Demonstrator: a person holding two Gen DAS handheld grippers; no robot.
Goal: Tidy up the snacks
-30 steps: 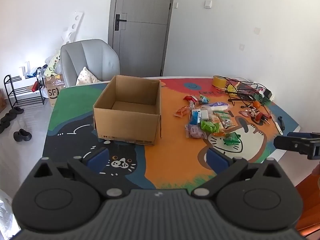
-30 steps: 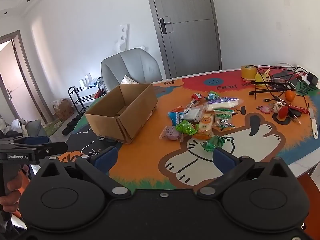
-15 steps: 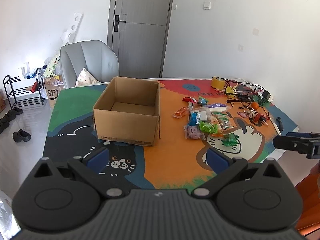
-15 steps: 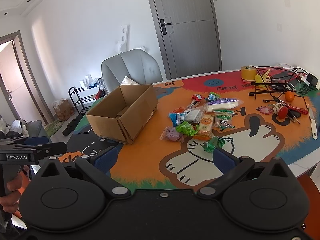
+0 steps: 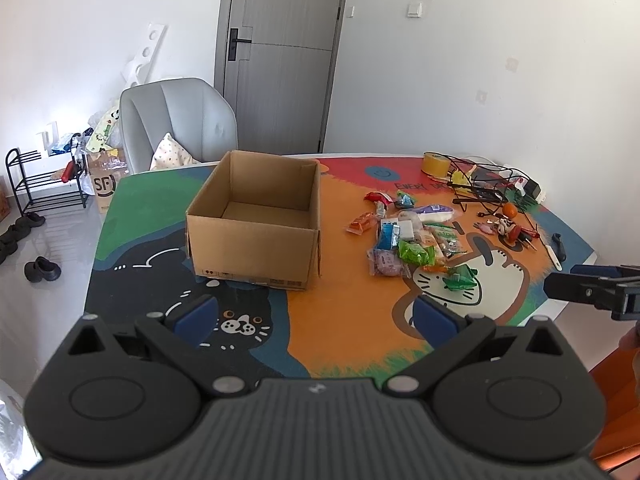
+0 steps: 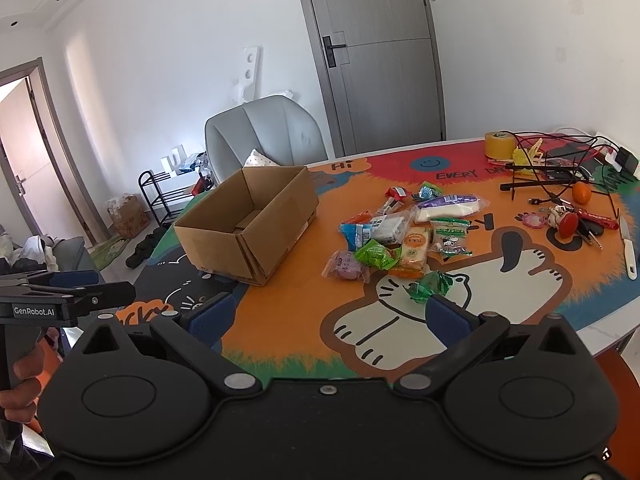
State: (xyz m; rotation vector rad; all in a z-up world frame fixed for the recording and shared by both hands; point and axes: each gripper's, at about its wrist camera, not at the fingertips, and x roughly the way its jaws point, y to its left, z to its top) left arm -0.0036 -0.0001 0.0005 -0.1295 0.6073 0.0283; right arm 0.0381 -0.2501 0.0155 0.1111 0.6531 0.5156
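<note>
**Both grippers wait short of the snacks, box empty**

A white-walled room with a grey door and a grey chair [image 5: 176,120] frames a worktop [image 5: 340,320] covered by a bright cartoon mat. Over the last second almost nothing on it has shifted: the two views have only drifted slightly, so no snack has been touched and the sorting has, by the look of it, not begun.

At the left of the mat stands the box [image 5: 256,224], open-topped and showing a bare bottom. The left gripper [image 5: 316,320] hovers at the near edge with its fingers wide apart and nothing between them. To the right of the box, well apart from it, lies the snack pile [image 6: 400,236]: small wrapped packets, some overlapping. A green packet [image 6: 430,286] sits alone, nearest the right gripper [image 6: 328,316], which is likewise spread and empty.

Further right lies unrelated clutter: a tape roll [image 6: 499,145], tangled cables [image 6: 552,168], an orange [image 6: 581,193] and keys [image 6: 576,222].

The lone green packet looks the easiest first pick, since the pile's overlaps could drag neighbours along.
</note>
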